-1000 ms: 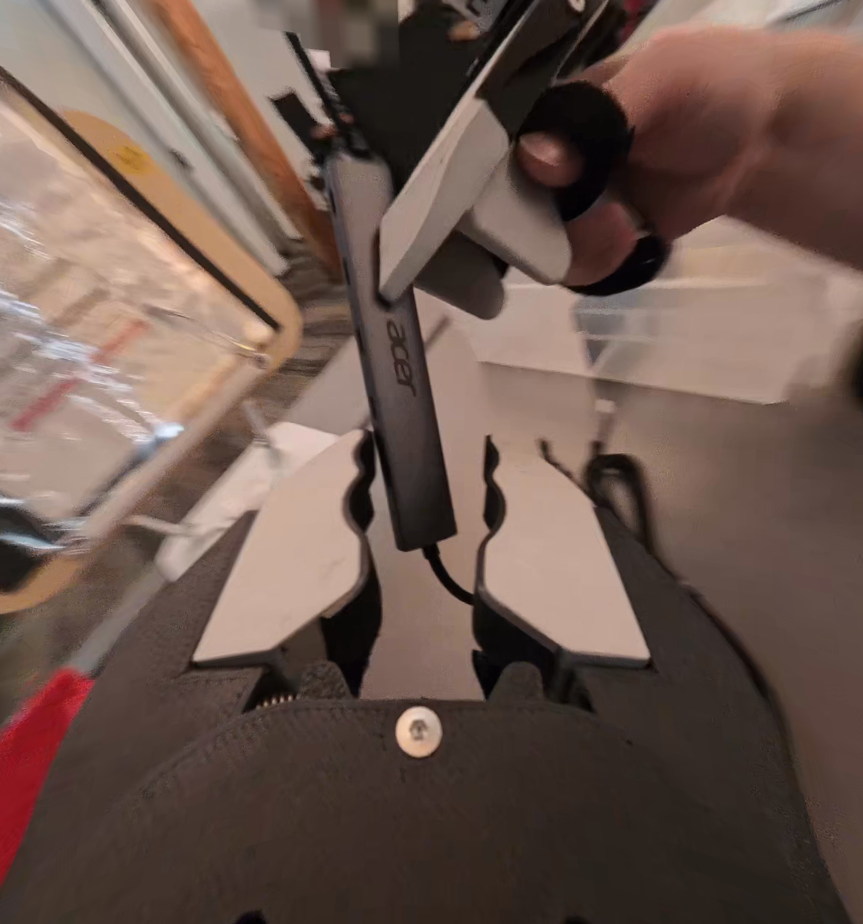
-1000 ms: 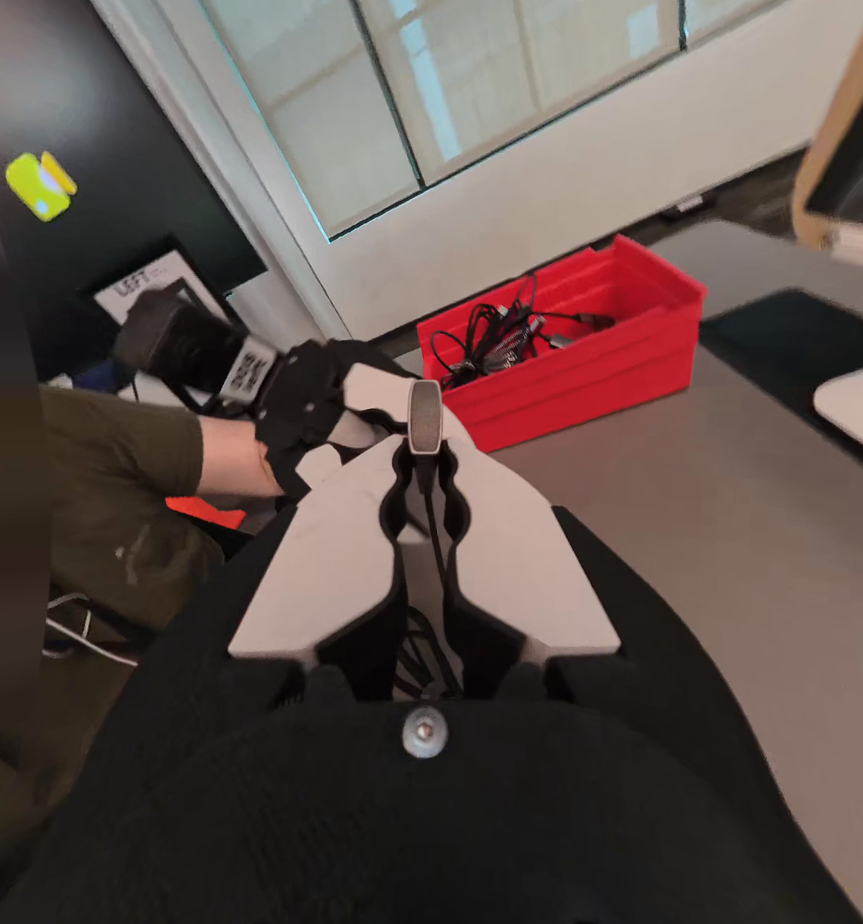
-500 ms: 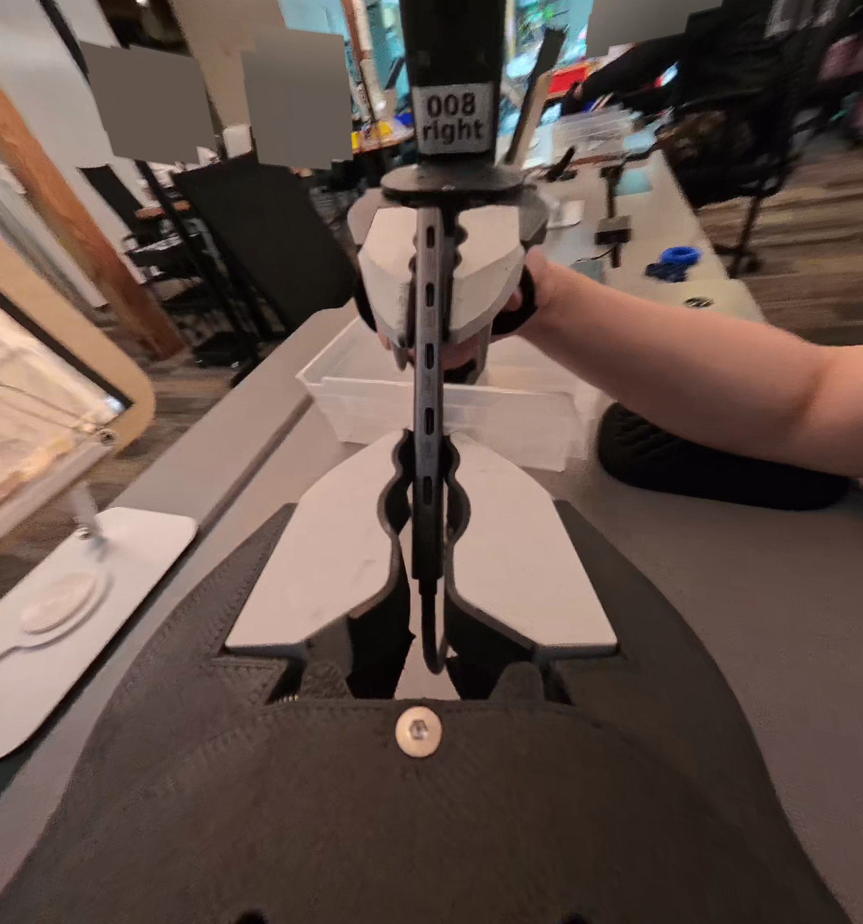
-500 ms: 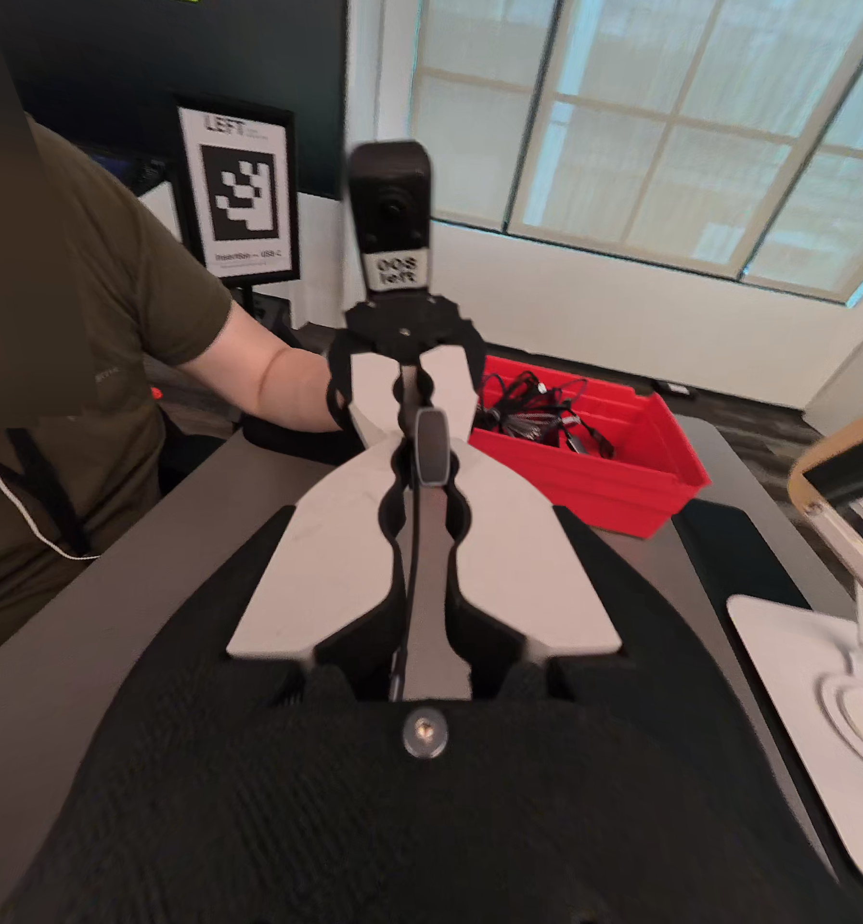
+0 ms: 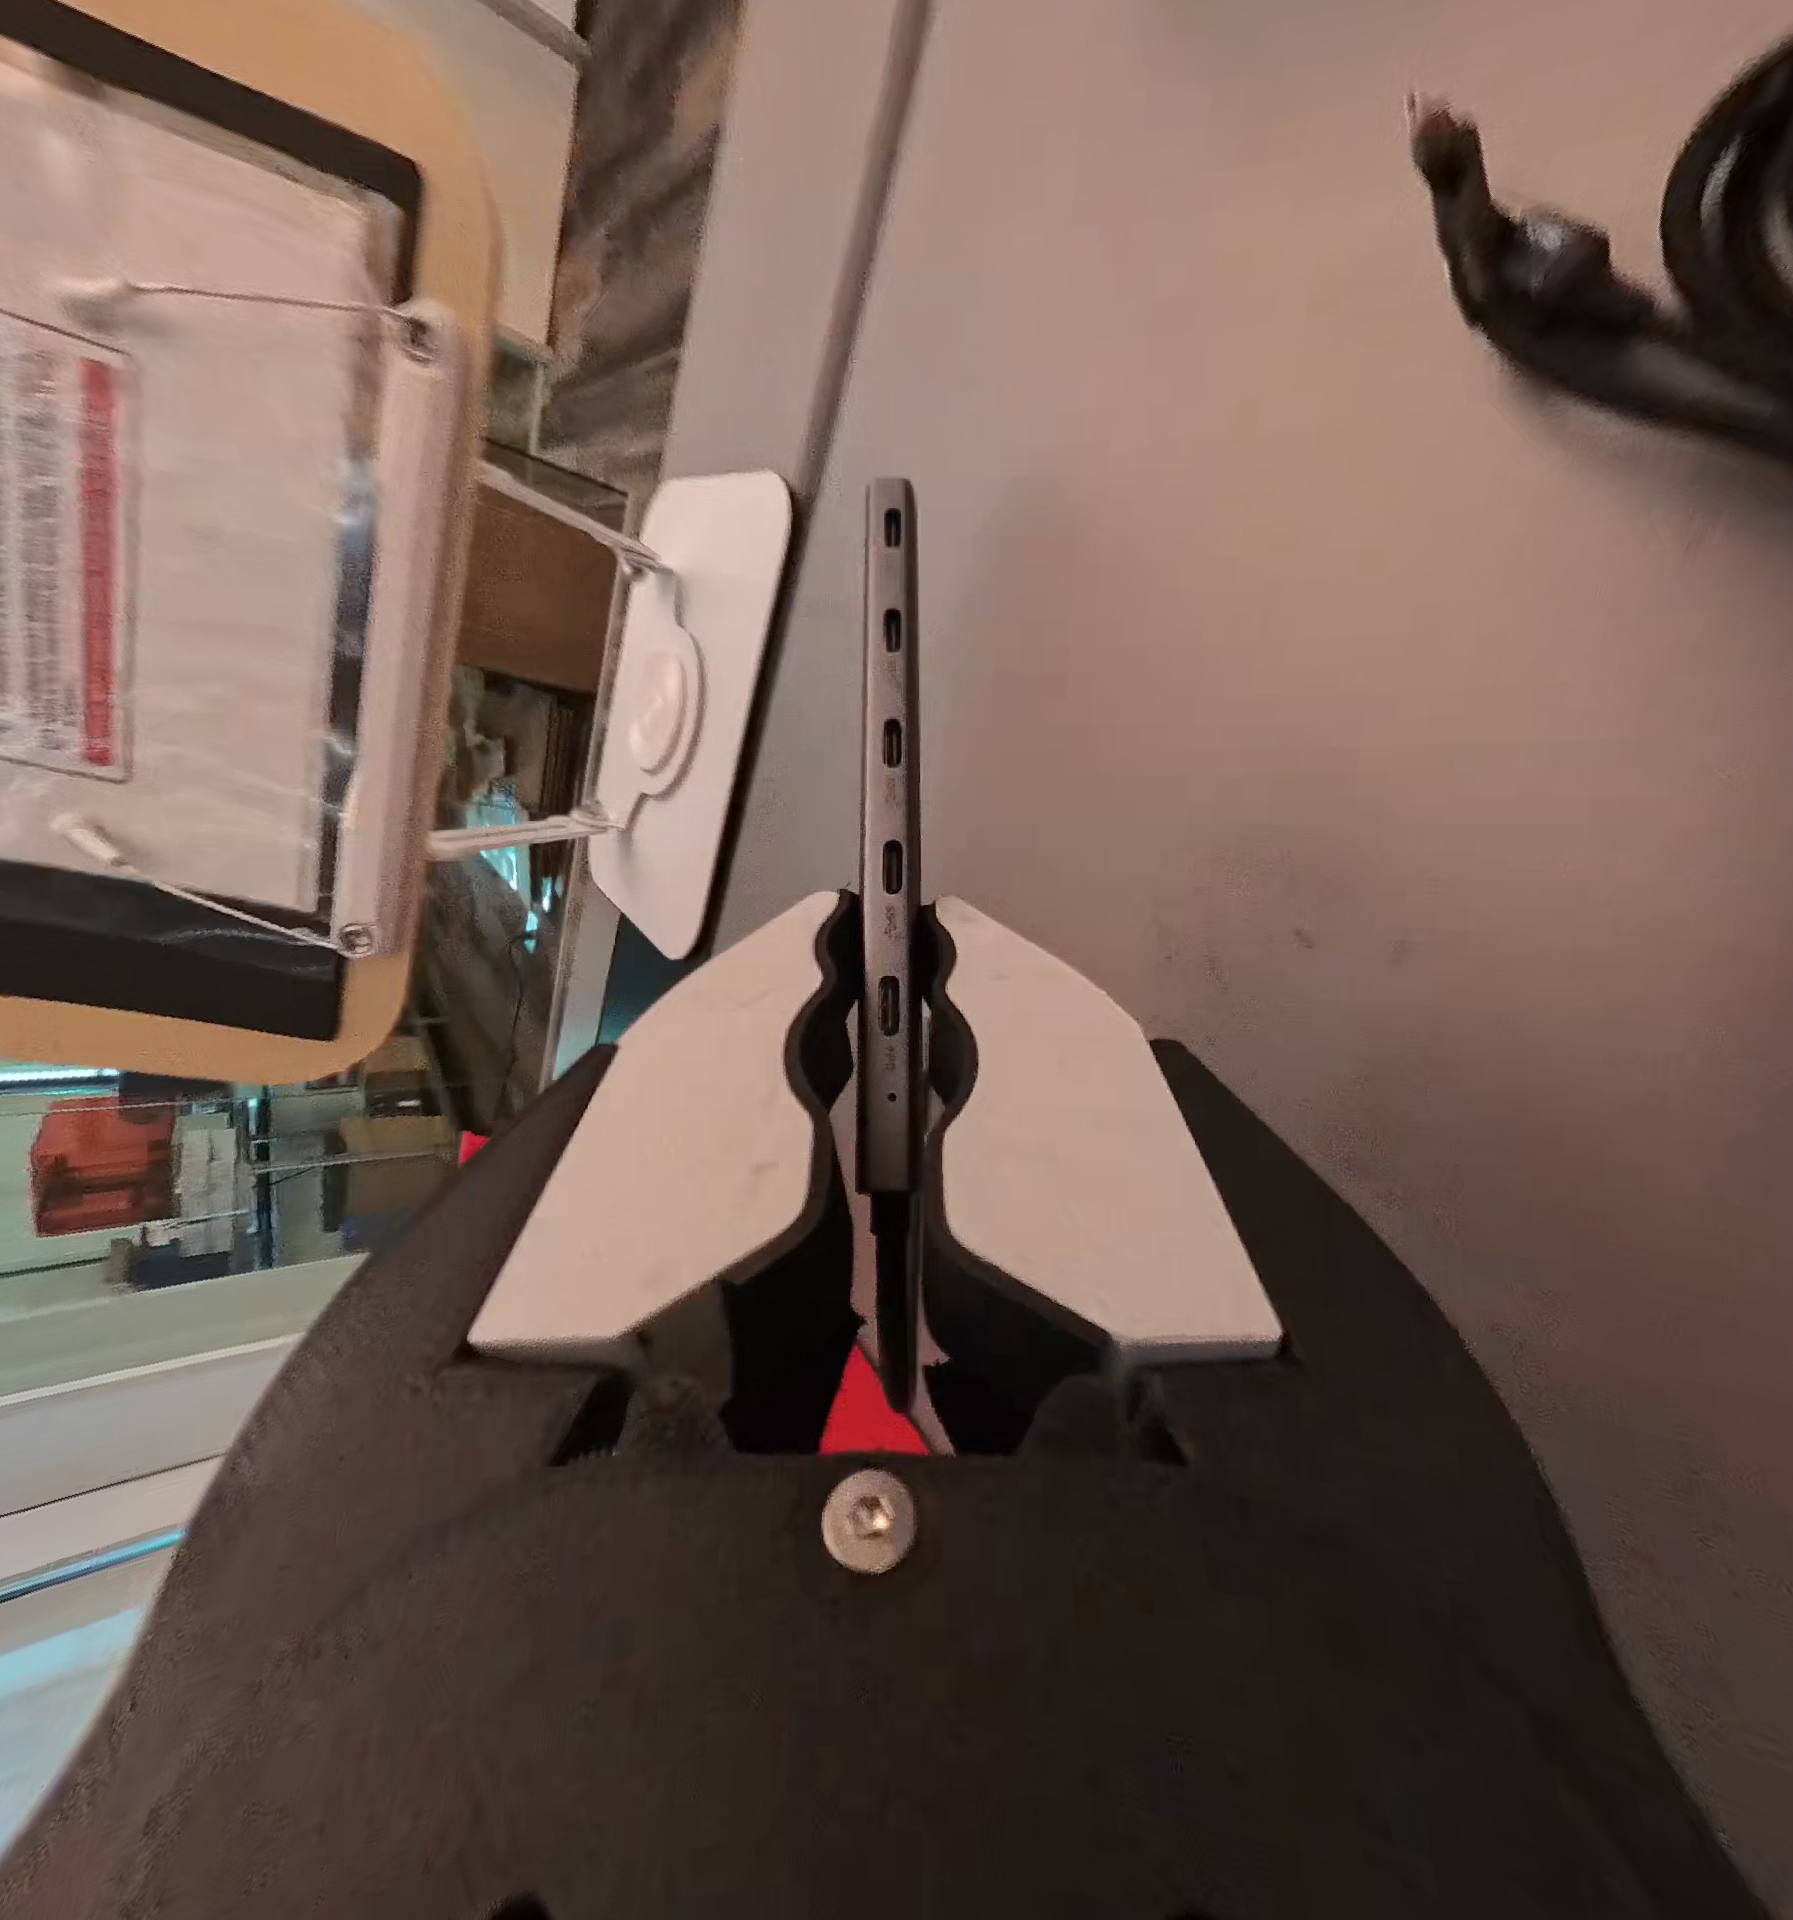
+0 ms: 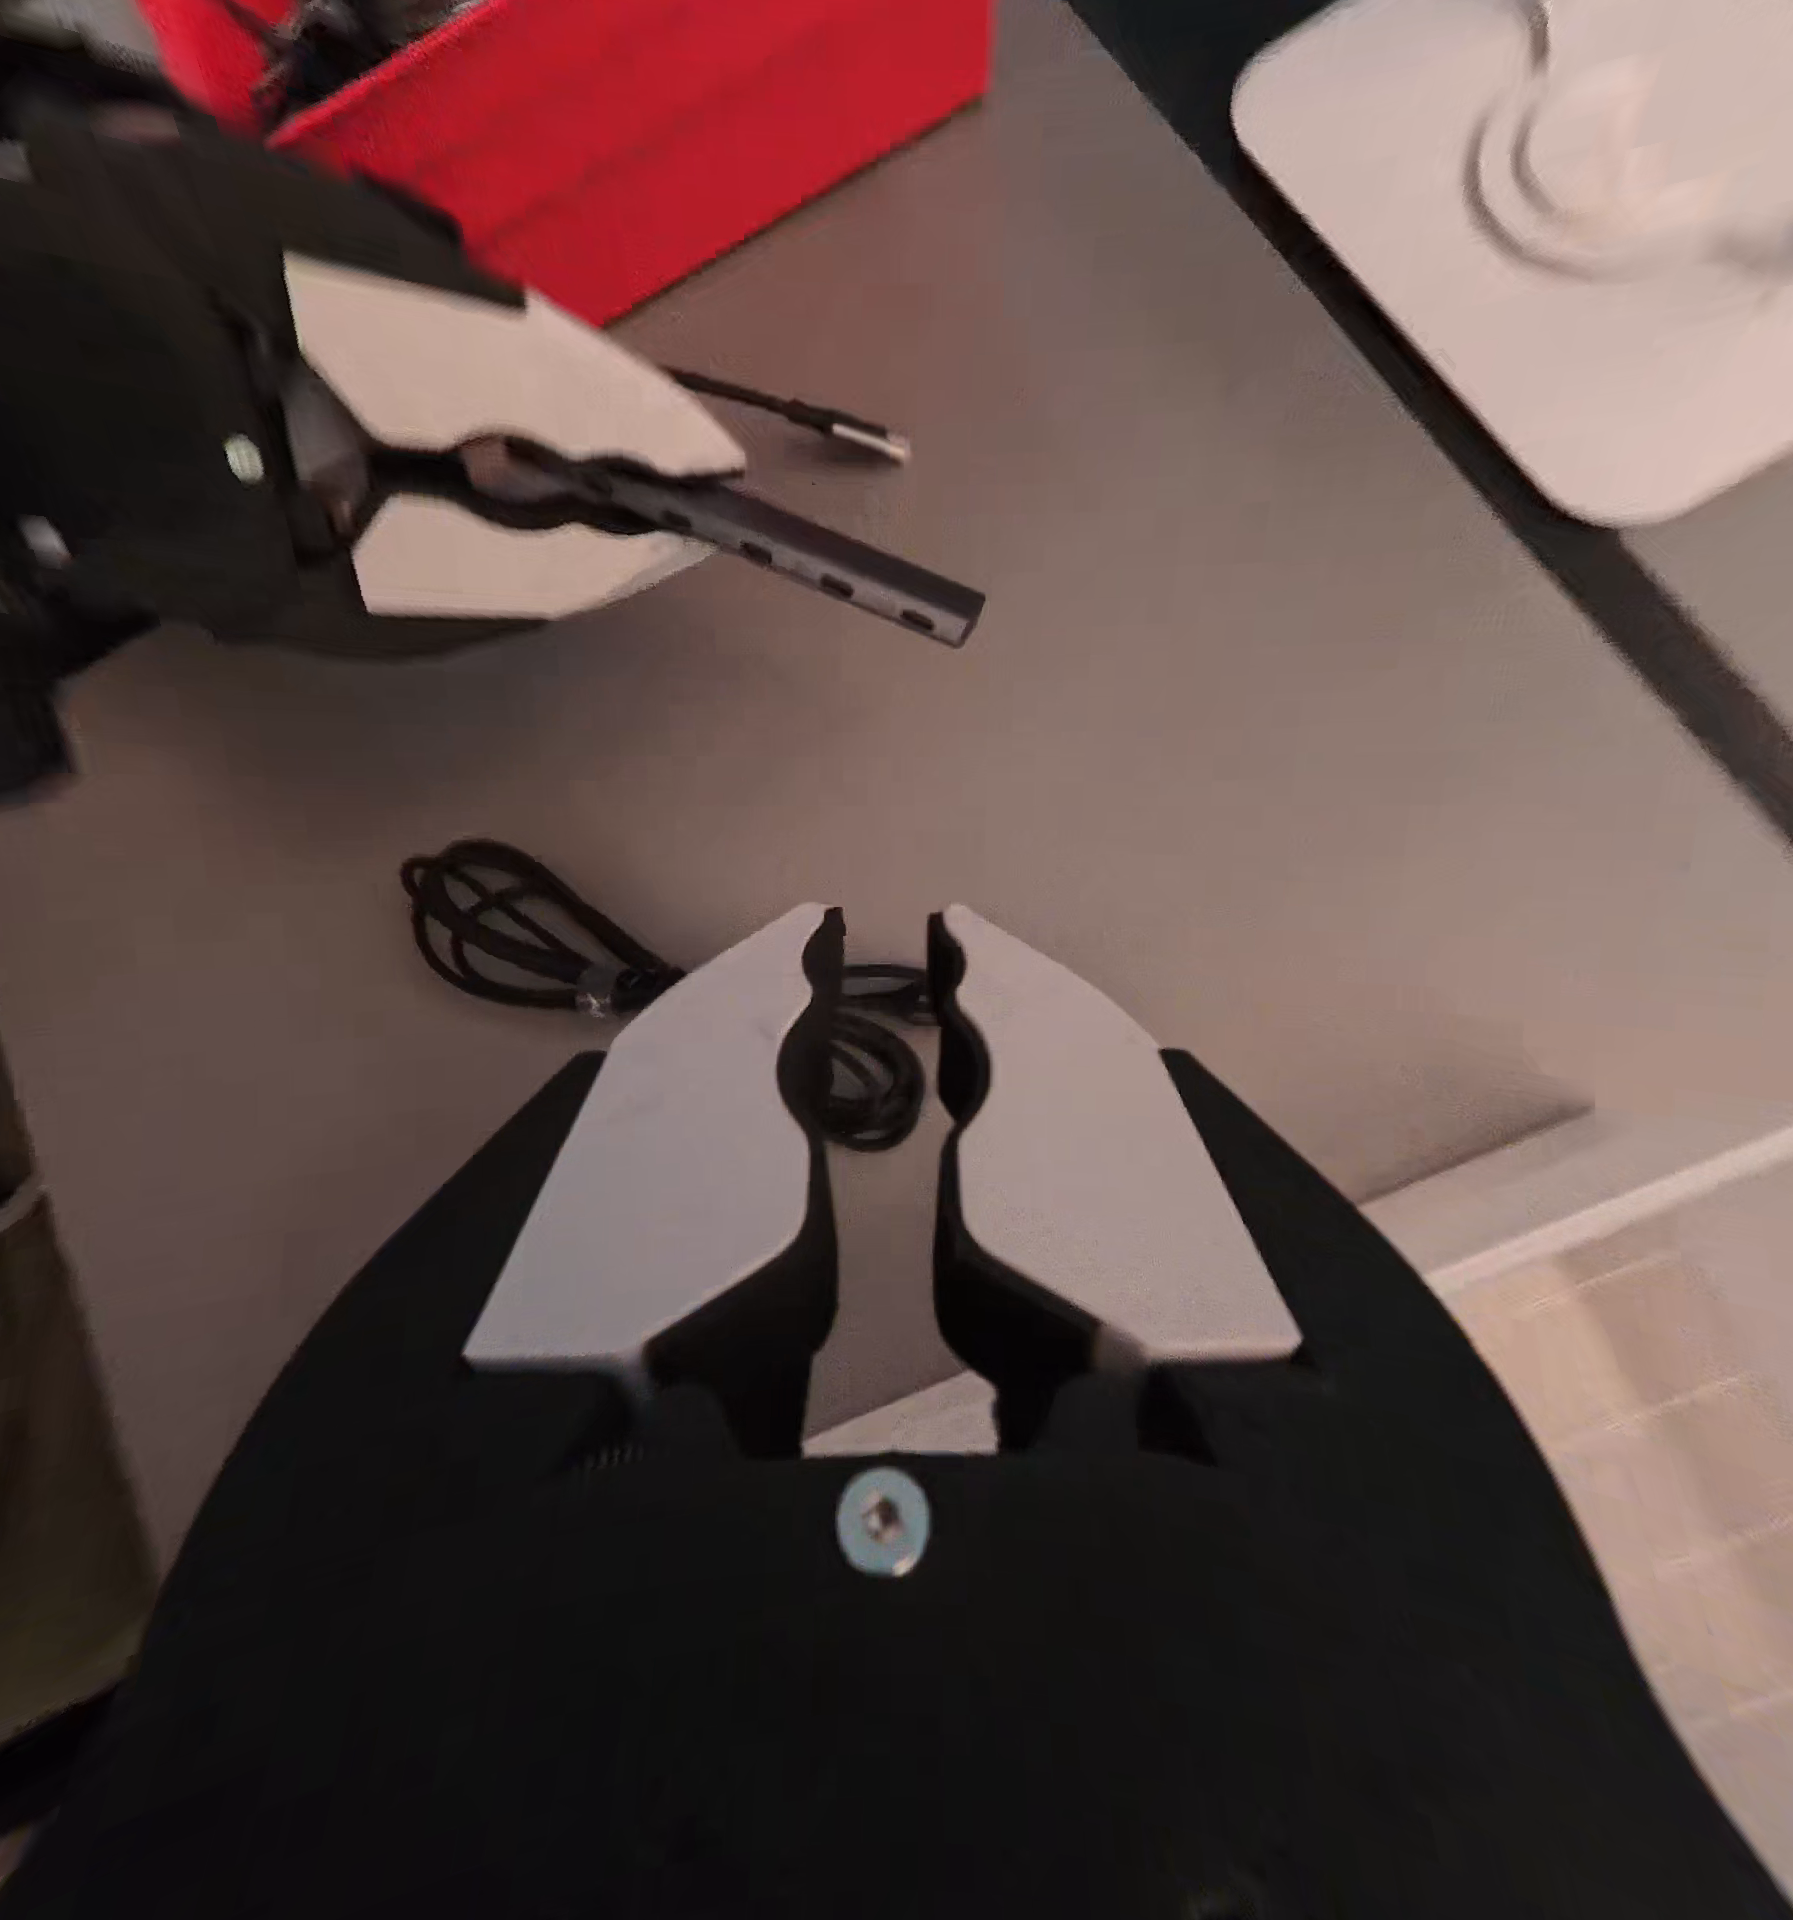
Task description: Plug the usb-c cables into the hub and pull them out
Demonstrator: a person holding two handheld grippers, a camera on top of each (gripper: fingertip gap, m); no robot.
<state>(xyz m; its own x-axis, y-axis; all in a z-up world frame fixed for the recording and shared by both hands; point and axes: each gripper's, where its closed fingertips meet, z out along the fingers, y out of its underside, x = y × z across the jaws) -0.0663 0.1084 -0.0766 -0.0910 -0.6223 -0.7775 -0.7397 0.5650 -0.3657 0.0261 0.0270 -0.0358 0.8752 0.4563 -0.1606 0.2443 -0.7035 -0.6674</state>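
On the grey table, red bin holds cables; left claw clamps hub; right claw apart.

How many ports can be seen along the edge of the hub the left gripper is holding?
5 on the hub: four in a row beyond the left gripper, one between its fingers. More may be hidden farther back.

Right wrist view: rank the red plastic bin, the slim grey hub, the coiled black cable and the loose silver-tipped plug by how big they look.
1. Red plastic bin, though cut off by the frame.
2. Slim grey hub and coiled black cable: look alike in extent, so unranked; the cable is partly hidden behind the right gripper.
3. Silver-tipped plug, smallest.
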